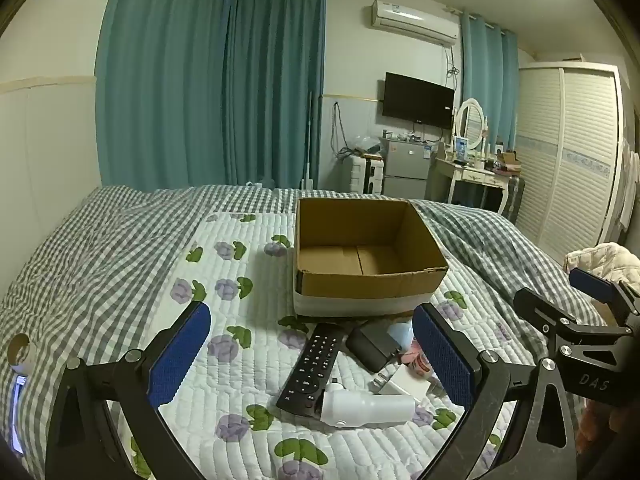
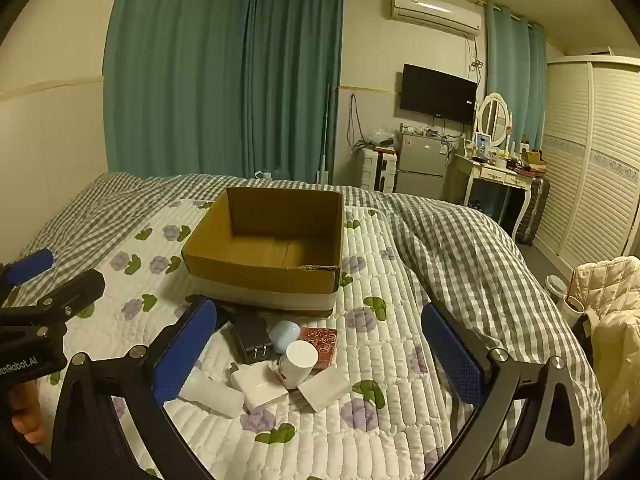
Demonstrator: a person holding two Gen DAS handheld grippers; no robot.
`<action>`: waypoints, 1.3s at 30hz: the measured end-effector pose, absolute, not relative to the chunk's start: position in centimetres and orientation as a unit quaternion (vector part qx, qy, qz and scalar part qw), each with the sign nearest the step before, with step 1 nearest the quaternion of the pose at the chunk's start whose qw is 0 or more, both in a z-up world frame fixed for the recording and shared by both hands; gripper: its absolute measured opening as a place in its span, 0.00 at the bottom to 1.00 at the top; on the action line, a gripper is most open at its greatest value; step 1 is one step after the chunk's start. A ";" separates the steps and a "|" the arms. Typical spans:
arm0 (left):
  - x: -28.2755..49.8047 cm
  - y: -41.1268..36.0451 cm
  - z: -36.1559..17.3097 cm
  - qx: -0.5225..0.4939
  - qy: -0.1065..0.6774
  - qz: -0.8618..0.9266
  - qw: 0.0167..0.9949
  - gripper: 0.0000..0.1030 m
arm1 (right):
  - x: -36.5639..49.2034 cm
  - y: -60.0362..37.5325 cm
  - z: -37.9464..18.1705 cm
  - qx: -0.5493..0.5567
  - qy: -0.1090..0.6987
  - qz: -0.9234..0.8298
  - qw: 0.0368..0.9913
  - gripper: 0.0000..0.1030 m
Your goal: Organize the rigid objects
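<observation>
An open, empty cardboard box [image 1: 368, 254] [image 2: 268, 240] sits on the quilted bed. In front of it lies a pile: a black remote [image 1: 314, 368], a black charger [image 1: 374, 346] [image 2: 250, 338], a white bottle-shaped device [image 1: 368, 408], a white-capped bottle [image 2: 298, 364], a pale blue round object [image 2: 285, 334], a red patterned box [image 2: 322, 340] and white boxes [image 2: 260, 386]. My left gripper [image 1: 312, 360] is open and empty above the pile. My right gripper [image 2: 320, 356] is open and empty above the pile too.
The flowered white quilt [image 1: 224, 280] lies over a checked blanket [image 2: 460, 240]. A cardboard roll [image 1: 20, 354] lies at the left bed edge. A cream jacket [image 2: 616, 320] and cup [image 2: 574, 306] are at the right. A fridge, vanity and wardrobe stand beyond.
</observation>
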State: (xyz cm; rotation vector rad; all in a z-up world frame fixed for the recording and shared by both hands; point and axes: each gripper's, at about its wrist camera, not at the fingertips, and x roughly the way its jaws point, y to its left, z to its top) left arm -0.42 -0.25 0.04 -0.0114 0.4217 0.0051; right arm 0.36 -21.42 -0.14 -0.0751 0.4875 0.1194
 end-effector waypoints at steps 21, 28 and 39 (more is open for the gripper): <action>-0.3 -0.4 -0.2 -0.009 0.222 0.005 0.975 1.00 | 0.5 -20.9 -0.4 -0.037 0.241 0.063 0.968 1.00; -0.2 -0.3 -0.1 -0.010 0.222 0.003 0.975 1.00 | 0.6 -20.7 -0.5 -0.037 0.242 0.064 0.967 1.00; -0.3 -0.1 0.1 -0.009 0.220 0.002 0.975 1.00 | 0.6 -20.6 -0.4 -0.037 0.243 0.064 0.967 1.00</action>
